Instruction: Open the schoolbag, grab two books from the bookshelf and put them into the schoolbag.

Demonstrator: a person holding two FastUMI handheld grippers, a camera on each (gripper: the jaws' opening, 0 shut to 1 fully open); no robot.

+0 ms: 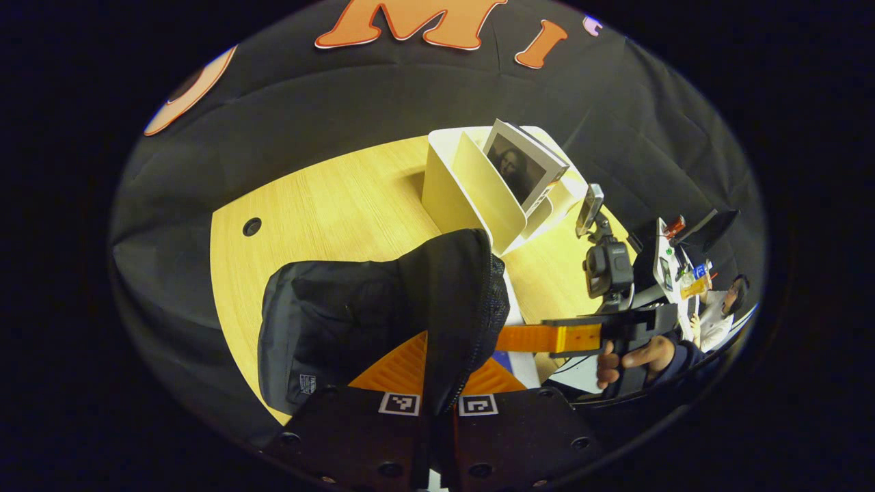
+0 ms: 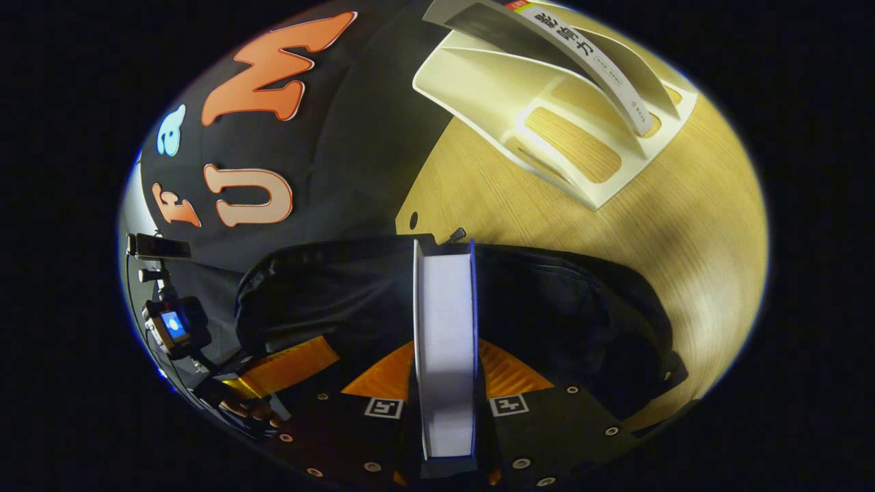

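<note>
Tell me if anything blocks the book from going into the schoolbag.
Nothing visible does. The left hand-held gripper pinches the schoolbag flap and lifts it aside, while the right hand-held gripper holds the book edge-on right at the bag's mouth.

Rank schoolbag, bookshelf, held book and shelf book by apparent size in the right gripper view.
1. Schoolbag, widest by far.
2. Bookshelf.
3. Held book and shelf book: alike; the held one sits right at the camera between the right gripper's fingers, so unranked.
</note>
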